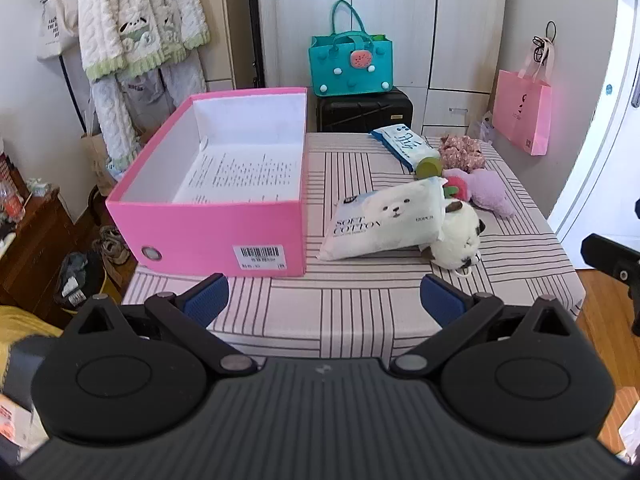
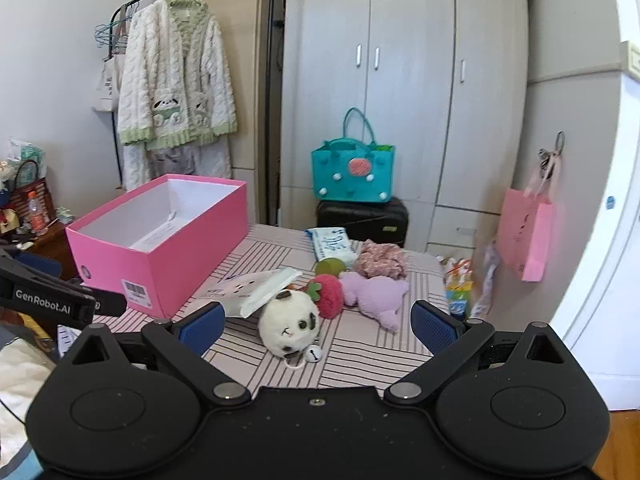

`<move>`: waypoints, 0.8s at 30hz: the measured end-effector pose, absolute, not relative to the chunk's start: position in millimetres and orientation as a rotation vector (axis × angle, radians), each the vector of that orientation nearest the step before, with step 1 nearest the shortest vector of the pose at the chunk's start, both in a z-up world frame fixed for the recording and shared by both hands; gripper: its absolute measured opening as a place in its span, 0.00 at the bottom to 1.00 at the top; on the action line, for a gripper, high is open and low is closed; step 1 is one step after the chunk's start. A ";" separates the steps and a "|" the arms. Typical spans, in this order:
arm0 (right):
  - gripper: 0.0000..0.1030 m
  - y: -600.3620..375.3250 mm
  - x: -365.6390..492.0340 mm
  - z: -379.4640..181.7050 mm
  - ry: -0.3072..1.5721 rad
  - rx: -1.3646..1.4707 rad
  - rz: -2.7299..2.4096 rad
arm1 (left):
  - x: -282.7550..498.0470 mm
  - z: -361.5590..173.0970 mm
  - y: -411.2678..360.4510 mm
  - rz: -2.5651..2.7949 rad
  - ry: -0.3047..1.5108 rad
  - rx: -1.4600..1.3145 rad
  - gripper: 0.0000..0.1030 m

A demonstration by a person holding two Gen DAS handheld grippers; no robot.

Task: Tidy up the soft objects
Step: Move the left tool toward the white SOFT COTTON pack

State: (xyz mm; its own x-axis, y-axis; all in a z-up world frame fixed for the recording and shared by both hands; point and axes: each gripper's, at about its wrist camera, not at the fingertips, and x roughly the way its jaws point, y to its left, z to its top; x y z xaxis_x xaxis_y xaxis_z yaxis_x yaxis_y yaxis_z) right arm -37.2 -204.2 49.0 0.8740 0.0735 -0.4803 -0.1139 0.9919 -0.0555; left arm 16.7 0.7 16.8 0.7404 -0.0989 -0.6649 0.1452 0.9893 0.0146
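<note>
Left wrist view: the left gripper (image 1: 324,300) stands with its jaws spread wide and nothing between its ribbed blue pads (image 1: 206,298); it hangs above the near edge of a table (image 1: 348,320) covered in a pale cloth with dark line patterns. At 11 o'clock from the gripper sits an open rectangular pink cardboard box (image 1: 224,232), smooth-sided, white inside, with a printed sheet (image 1: 244,174) flat on its floor and a barcode label on its near wall. At 1 o'clock lie the soft objects: a pillow-shaped cotton pack (image 1: 384,220) printed with a bear face, leaning on a round, fuzzy panda plush (image 1: 460,240); beyond them a red strawberry plush (image 1: 460,184), a lilac plush (image 1: 492,192), a crinkled floral fabric piece (image 1: 464,150) and a flat blue-and-white wipes pack (image 1: 404,144). A small green round object (image 1: 430,168) rests beside the wipes.

Right wrist view: the right gripper (image 2: 316,328) is likewise fully spread and empty, with the panda plush at 12 o'clock, just beyond its pads. The box lies at 10 o'clock. Against the far wardrobe a teal felt tote (image 2: 352,172) rests on a black hard-shell case (image 2: 364,220); a glossy pink paper bag (image 2: 528,236) hangs at 2 o'clock.
</note>
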 end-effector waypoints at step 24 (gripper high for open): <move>0.98 -218.2 -15.4 78.5 0.526 -0.099 0.196 | 28.2 42.5 10.0 -0.170 0.693 0.128 1.00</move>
State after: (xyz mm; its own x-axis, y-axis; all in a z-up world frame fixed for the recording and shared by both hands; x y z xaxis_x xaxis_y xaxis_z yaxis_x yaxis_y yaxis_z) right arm -15.4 -218.2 78.5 0.8466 0.1603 -0.5075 -0.2112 0.9765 -0.0438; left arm 28.2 10.0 42.5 0.7561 -0.1130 -0.6446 0.1981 0.9783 0.0608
